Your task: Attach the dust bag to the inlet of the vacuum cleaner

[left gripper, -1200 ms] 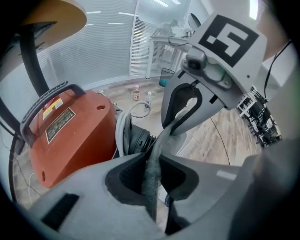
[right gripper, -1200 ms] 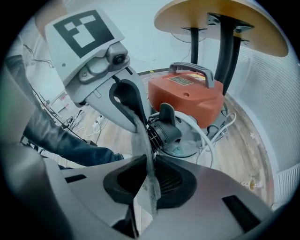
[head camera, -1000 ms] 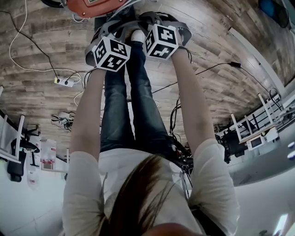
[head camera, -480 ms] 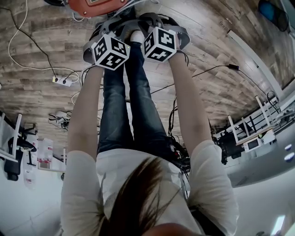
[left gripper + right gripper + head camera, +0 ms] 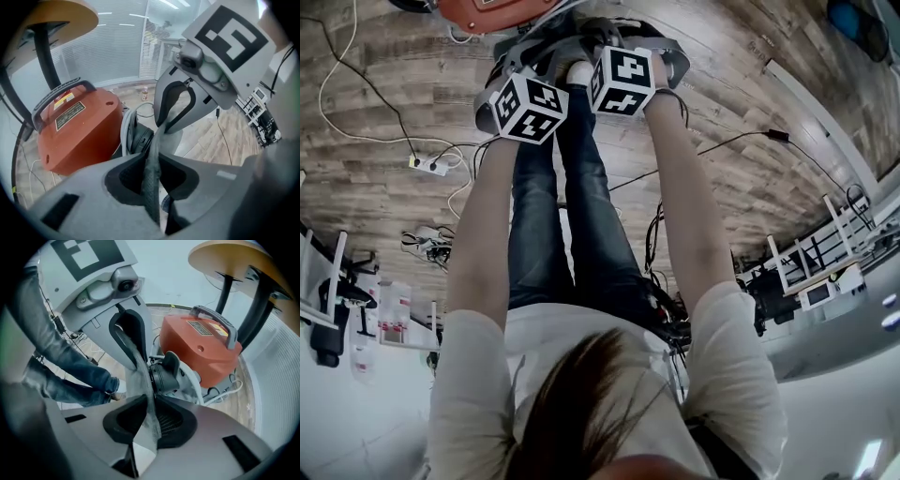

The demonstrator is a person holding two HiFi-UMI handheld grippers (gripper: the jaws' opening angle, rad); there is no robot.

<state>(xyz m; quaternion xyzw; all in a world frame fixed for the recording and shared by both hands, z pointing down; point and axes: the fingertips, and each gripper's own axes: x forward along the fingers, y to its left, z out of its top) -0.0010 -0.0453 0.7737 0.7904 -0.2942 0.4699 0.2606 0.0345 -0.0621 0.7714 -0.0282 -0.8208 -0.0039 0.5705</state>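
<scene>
Where the head view looks down the person's arms (image 5: 483, 244), the left gripper (image 5: 517, 66) and right gripper (image 5: 661, 58) sit side by side at twelve o'clock, just below the orange vacuum cleaner (image 5: 492, 11). In the left gripper view its jaws, just eased slightly wider, pinch a fold of the grey dust bag (image 5: 151, 192), with the inlet (image 5: 139, 139) close at eleven o'clock. The right gripper view shows narrow jaws clamping the same bag, the inlet at one o'clock.

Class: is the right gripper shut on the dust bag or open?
Shut: the dust bag's grey cloth sits pinched between the right gripper's jaws.
</scene>
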